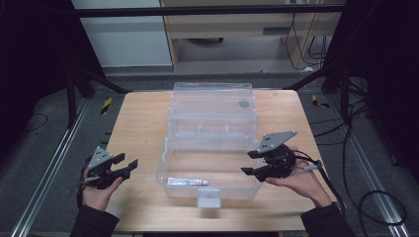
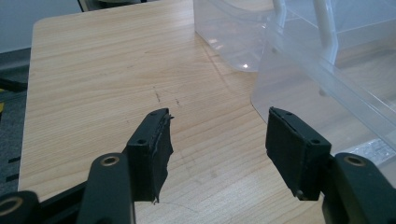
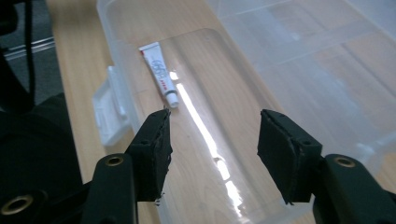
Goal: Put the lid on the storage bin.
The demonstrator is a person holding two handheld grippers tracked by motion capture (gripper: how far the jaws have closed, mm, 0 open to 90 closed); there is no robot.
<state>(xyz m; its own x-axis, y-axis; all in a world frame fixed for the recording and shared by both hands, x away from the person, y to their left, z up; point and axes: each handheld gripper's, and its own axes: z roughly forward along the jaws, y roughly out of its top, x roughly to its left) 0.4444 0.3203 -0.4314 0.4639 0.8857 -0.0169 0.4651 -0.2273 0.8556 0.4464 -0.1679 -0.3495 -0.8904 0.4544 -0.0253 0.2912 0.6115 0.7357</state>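
A small white tube (image 1: 187,181) lies flat on the floor of the clear plastic box (image 1: 163,170), at lower centre of the high view, along the near wall beside the white latch (image 1: 208,197). The right gripper (image 1: 253,163) hangs over the box's right end, jaws apart with nothing between them; the placing step looks done, and this gripper seems to be clear of the box. The left gripper (image 1: 125,166) rests at lower left over the wooden tabletop (image 1: 138,123), jaws wide and empty. The hinged lid (image 1: 212,106) stands open behind. The next move is probably shutting it, which calls for 1 gripper steadying the thin, glossy, slippery wall. The tube looks soft and smooth; the tabletop is matte, pale woodgrain.
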